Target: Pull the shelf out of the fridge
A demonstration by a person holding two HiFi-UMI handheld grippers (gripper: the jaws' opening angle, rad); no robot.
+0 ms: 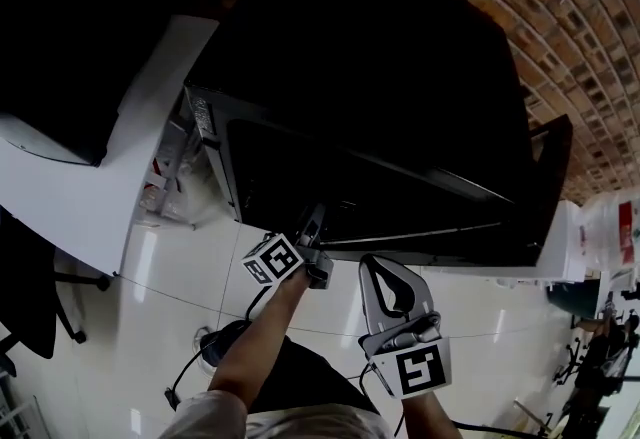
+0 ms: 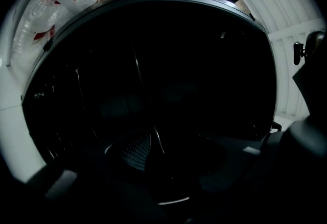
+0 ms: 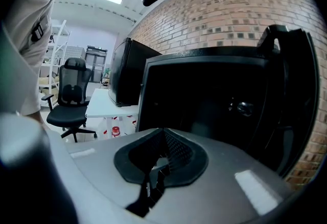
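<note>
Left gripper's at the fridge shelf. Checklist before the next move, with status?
1. Fridge open: ok, door swung aside.
2. Left gripper at the front opening: ok.
3. Shelf wire between the left jaws: ok, a thin rod sits there.
4. Left jaws clamped on it: not ok, they stand apart.
5. Right gripper clear of the opening: ok, shut, empty, held back.
6. Shelf path free inside: cannot tell, interior too dark.
</note>
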